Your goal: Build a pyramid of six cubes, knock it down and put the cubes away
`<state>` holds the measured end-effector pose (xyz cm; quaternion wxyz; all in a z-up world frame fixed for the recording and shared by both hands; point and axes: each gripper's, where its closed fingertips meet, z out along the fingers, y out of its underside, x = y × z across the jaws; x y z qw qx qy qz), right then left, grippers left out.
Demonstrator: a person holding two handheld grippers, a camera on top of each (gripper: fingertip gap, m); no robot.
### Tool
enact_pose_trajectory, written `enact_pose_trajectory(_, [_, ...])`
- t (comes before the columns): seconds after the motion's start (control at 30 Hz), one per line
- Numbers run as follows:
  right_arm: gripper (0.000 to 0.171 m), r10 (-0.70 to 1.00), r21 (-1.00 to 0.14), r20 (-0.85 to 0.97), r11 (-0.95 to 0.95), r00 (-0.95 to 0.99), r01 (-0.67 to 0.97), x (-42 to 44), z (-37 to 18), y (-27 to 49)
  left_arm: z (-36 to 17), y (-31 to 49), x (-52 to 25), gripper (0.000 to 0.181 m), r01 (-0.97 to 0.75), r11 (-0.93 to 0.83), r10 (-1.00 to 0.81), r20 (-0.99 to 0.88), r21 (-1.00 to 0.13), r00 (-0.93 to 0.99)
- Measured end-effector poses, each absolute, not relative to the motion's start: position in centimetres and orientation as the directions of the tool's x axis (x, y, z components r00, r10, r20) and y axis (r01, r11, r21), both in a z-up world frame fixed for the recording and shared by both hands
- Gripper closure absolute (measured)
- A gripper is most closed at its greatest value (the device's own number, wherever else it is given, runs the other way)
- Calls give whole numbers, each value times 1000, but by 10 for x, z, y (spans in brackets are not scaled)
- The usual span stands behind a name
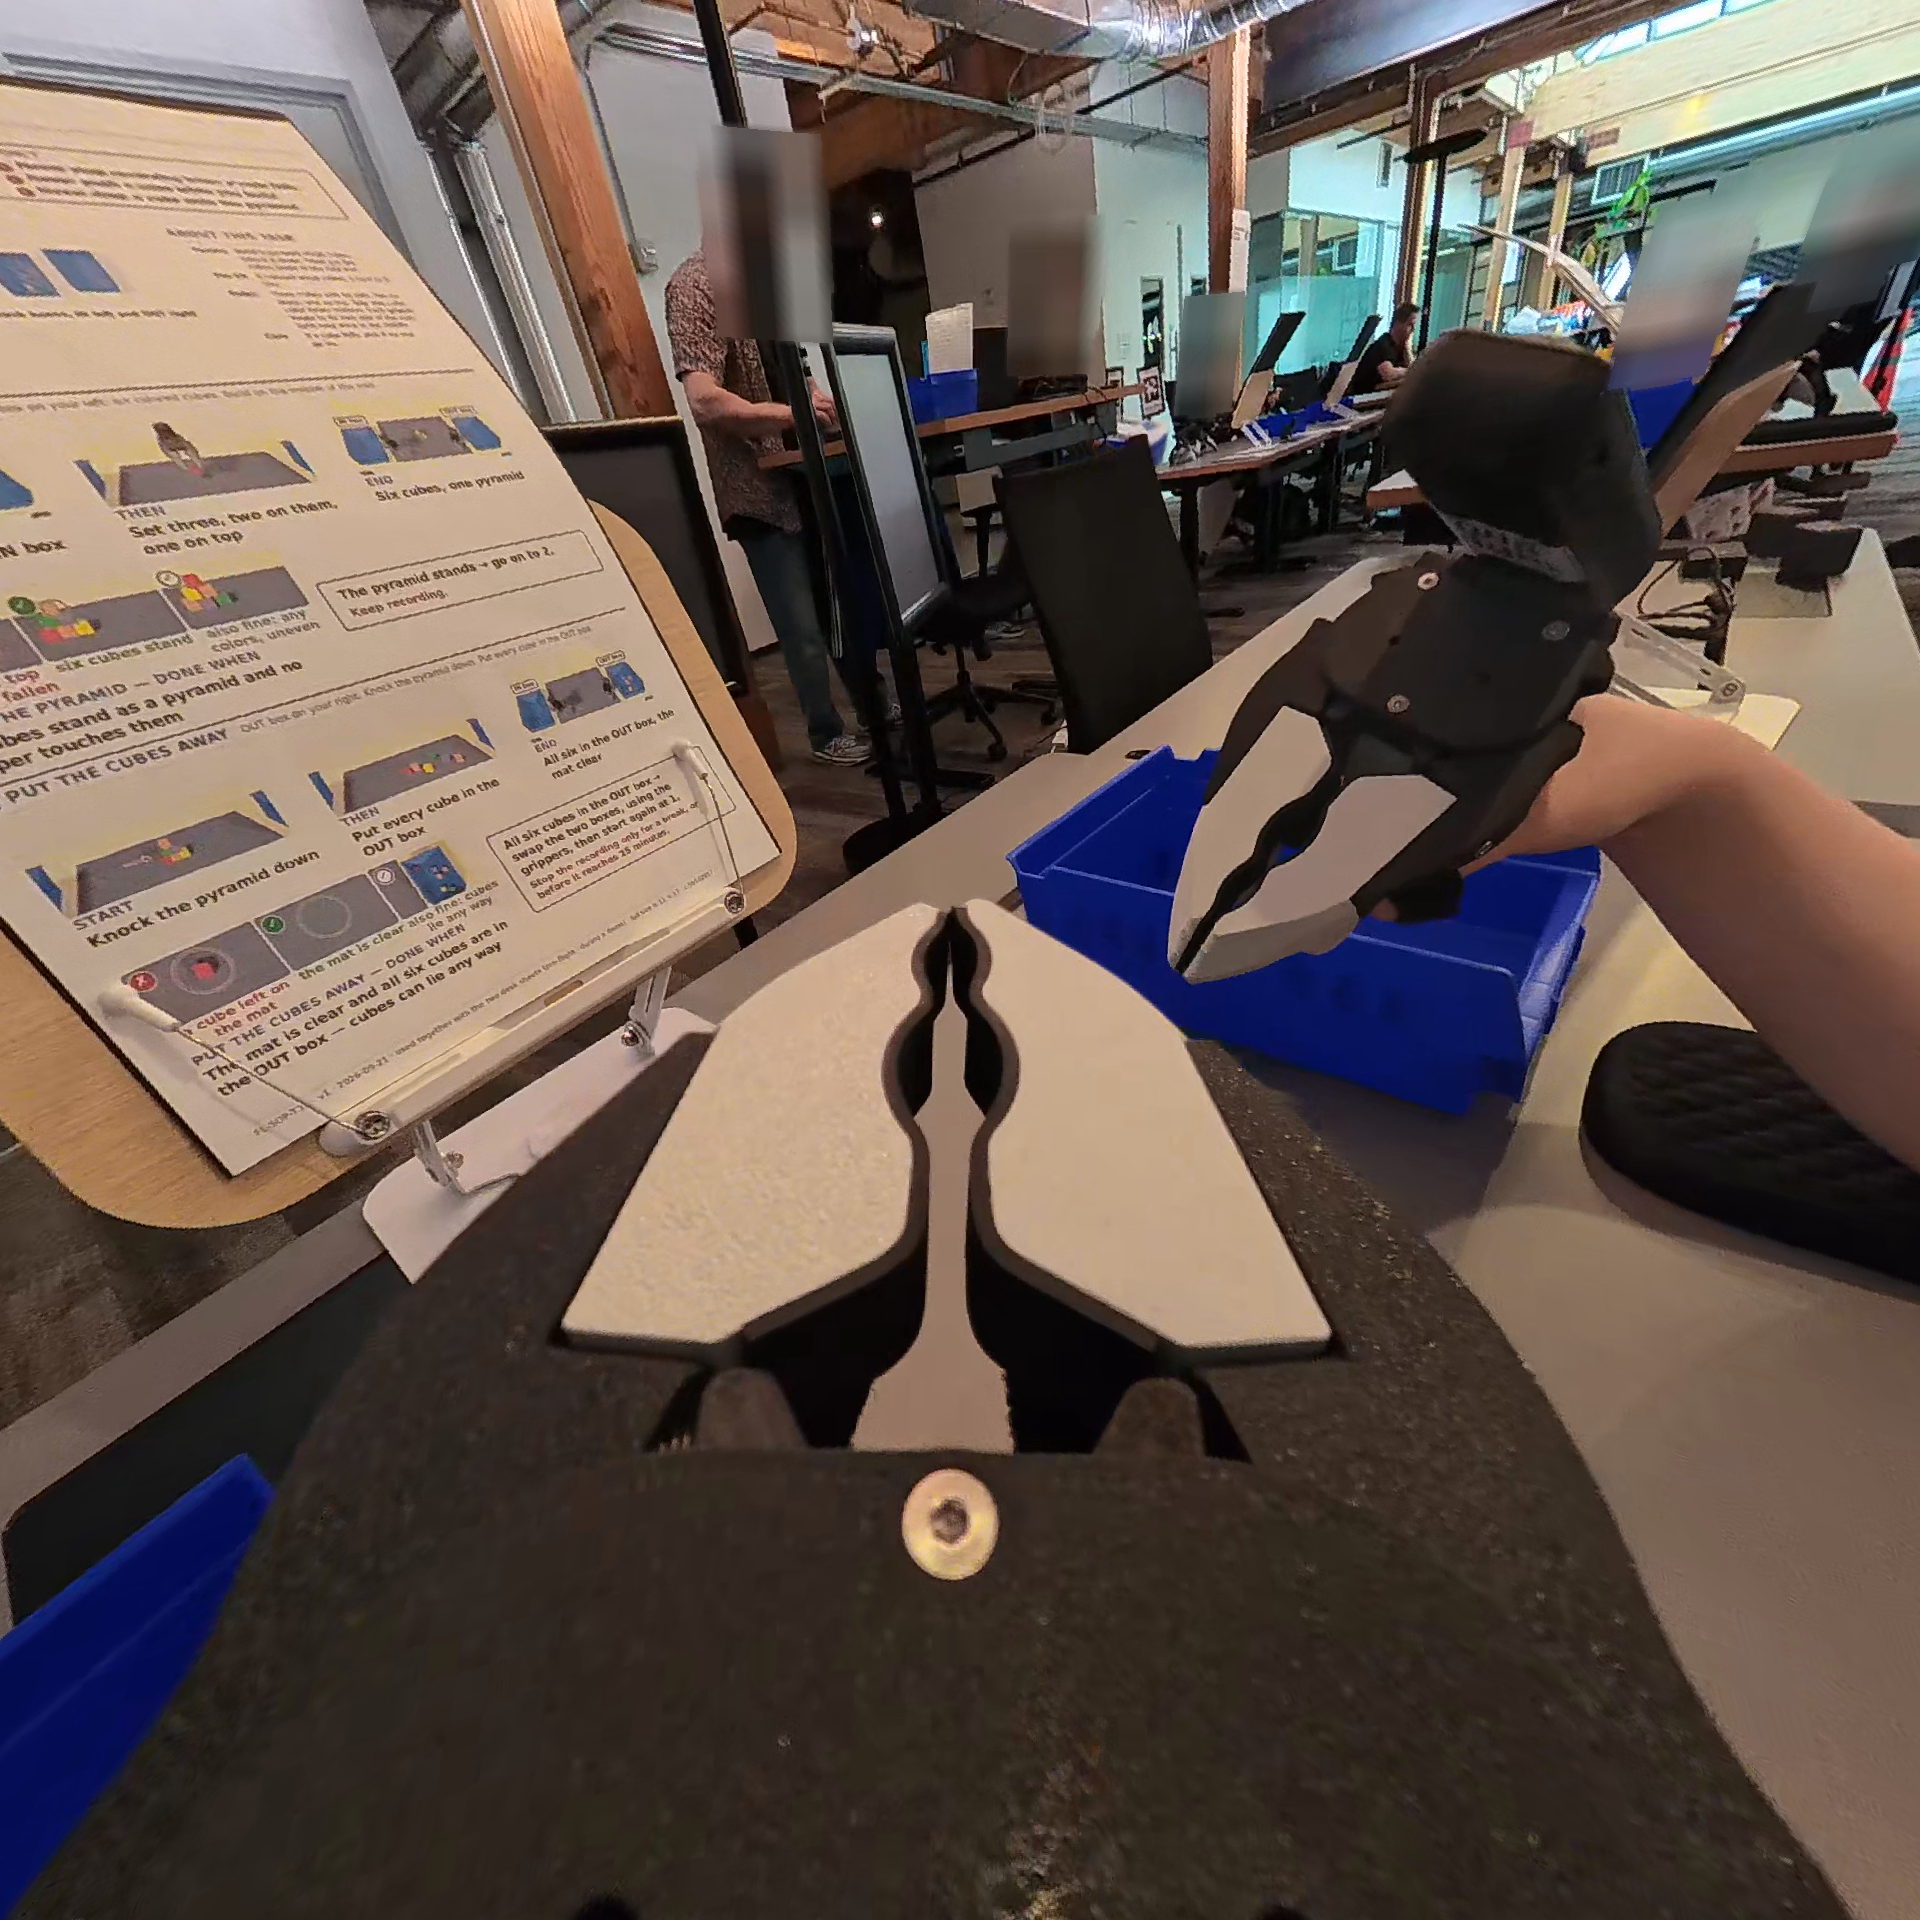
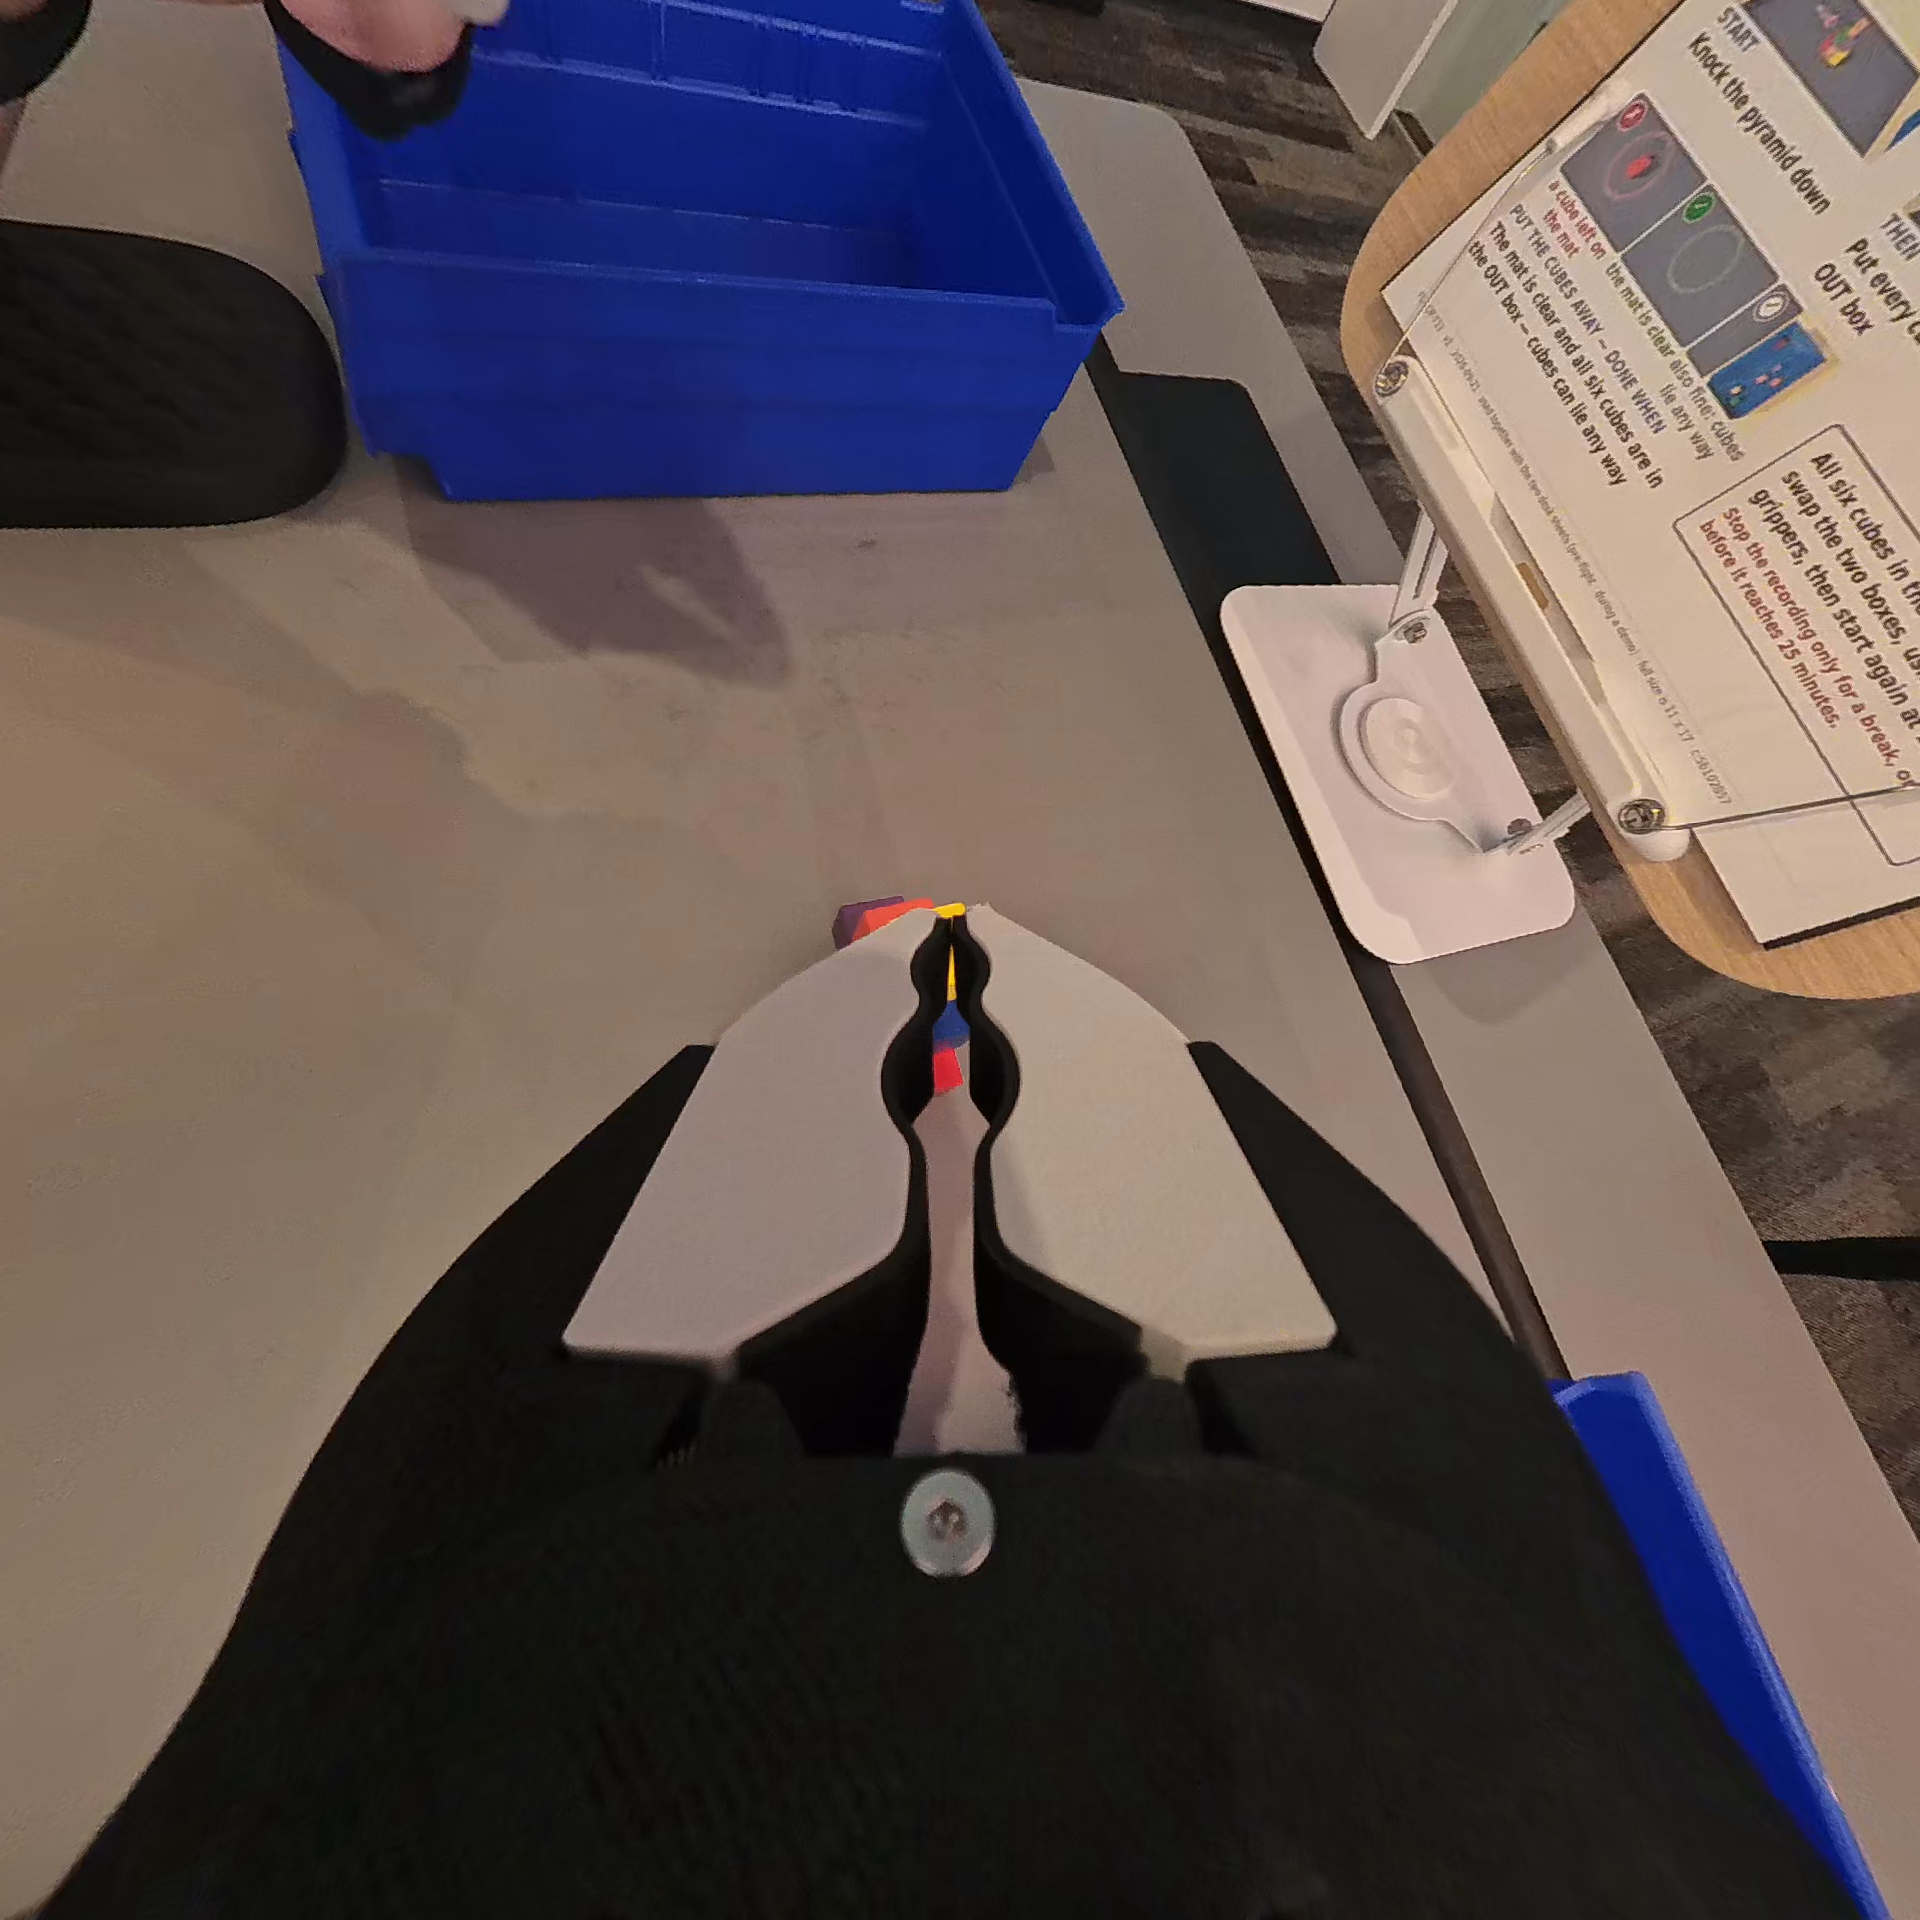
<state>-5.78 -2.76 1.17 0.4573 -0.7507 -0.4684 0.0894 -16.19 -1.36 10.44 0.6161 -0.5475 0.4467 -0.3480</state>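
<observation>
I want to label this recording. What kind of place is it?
Probably an open-plan office or lab: rows of desks with monitors, office chairs, and an instruction sheet on a stand by the worktable.

Open office: timber posts (image 1: 561,197), desk rows (image 1: 1278,436), black chair (image 1: 1101,592).

Printed instruction sheet (image 1: 312,644) on wooden stand (image 1: 665,582), wording withheld

The right claw (image 2: 951,914) hides most of the cubes (image 2: 883,920) — only coloured slivers show
</observation>
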Motion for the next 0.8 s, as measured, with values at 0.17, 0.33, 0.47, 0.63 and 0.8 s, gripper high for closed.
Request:
enact_pose_trajectory(0.17, [170, 814, -749, 272, -155, 513, 644, -63, 0, -30, 99, -14, -158, 181, -82, 152, -920, -172, -985, 351])
enact_pose_trajectory(0.33, [170, 855, -705, 227, -186, 466, 685, -77, -26, -31, 100, -15, -160, 181, -94, 162, -918, -185, -982, 352])
enact_pose_trajectory(0.47, [170, 905, -637, 158, -212, 395, 741, -98, -58, -38, 99, -14, -160, 181, -97, 160, -918, -184, -982, 351])
enact_pose_trajectory(0.63, [170, 937, -496, 136, -217, 323, 840, -116, -110, -42, 94, -13, -158, 181, -113, 151, -920, -181, -982, 346])
enact_pose_trajectory(0.8, [170, 946, -417, 93, -247, 311, 875, -123, -138, -45, 91, -13, -156, 181, -126, 152, -923, -186, -980, 338])
